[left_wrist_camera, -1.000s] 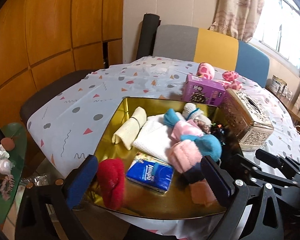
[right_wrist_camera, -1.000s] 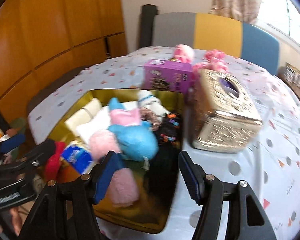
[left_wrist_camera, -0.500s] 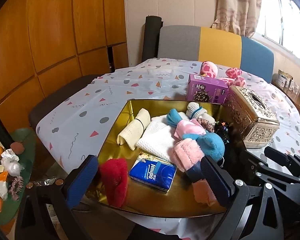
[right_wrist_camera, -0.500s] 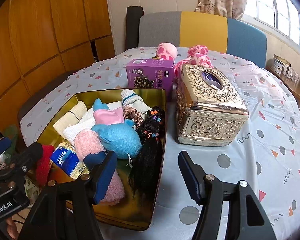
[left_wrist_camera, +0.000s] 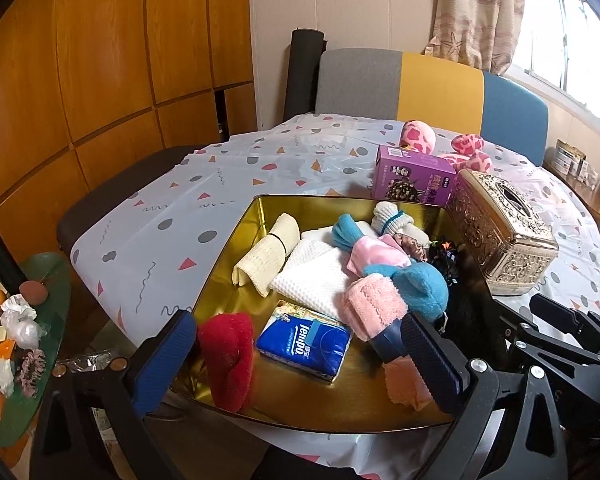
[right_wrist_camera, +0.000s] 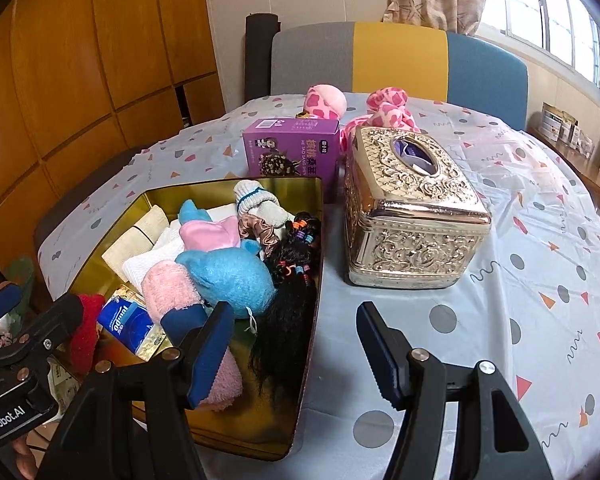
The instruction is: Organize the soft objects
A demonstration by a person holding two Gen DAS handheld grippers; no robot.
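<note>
Both grippers are hanging wide open, gripping nothing. Your left gripper (left_wrist_camera: 296, 354) is framing the gold tray (left_wrist_camera: 236, 240), soft stuff piled between its fingers; your right gripper (right_wrist_camera: 294, 344) is straddling the tray's right wall, probably sizing up the black wig (right_wrist_camera: 288, 296).

The tray (left_wrist_camera: 236, 240) was gold. In it lay a red cloth (left_wrist_camera: 228, 356), a blue tissue pack (left_wrist_camera: 304, 342) and a pink sock (left_wrist_camera: 374, 306). The tablecloth (right_wrist_camera: 540, 240) was white with dots and triangles.
</note>
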